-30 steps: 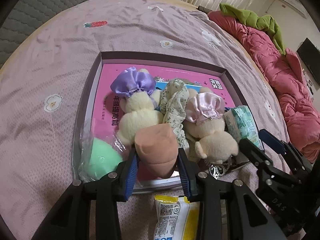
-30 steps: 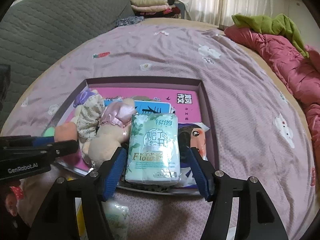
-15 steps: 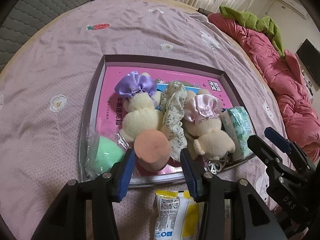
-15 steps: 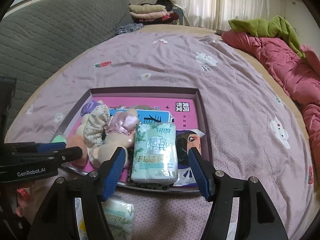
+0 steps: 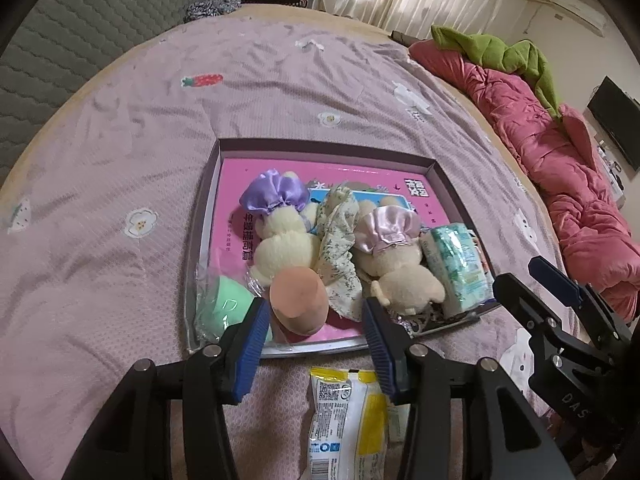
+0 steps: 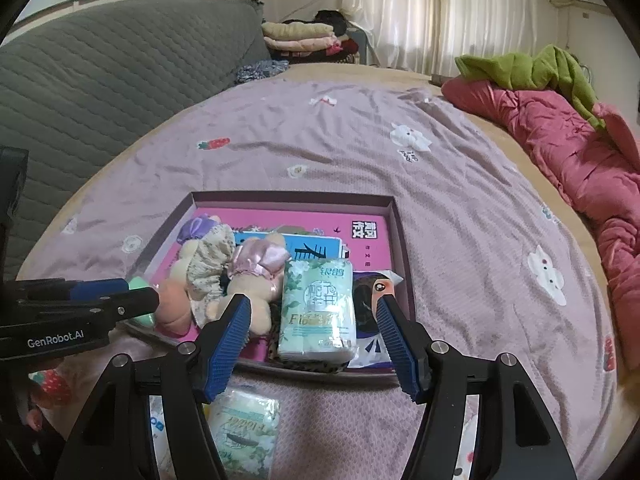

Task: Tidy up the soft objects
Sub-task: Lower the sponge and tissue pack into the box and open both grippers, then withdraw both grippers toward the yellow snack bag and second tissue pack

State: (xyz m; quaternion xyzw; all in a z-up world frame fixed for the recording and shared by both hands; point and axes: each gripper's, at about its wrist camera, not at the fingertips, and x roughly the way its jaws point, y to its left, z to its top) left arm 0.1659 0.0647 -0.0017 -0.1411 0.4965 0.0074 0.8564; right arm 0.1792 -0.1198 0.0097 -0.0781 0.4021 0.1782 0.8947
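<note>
A shallow purple box (image 5: 320, 148) (image 6: 292, 198) lies on the bed with a pink book inside. In it are two cream plush toys, one with a purple cap (image 5: 276, 194) and one with a pink cap (image 5: 388, 226), a floral cloth (image 5: 338, 240), a peach sponge (image 5: 298, 300), a green sponge in plastic (image 5: 224, 308) and a tissue pack (image 5: 456, 264) (image 6: 318, 312). My left gripper (image 5: 314, 336) is open and empty just behind the peach sponge. My right gripper (image 6: 314, 338) is open and empty just behind the tissue pack.
A yellow and white snack packet (image 5: 346, 416) lies on the bed below the box. A second tissue pack (image 6: 244, 428) lies under my right gripper. A pink quilt (image 5: 560, 168) with a green cloth is piled at the right. A grey quilted sofa (image 6: 100, 76) stands at the left.
My left gripper opened, let go of the peach sponge in the box and drew back. My right gripper also drew back from the tissue pack, which stays in the box.
</note>
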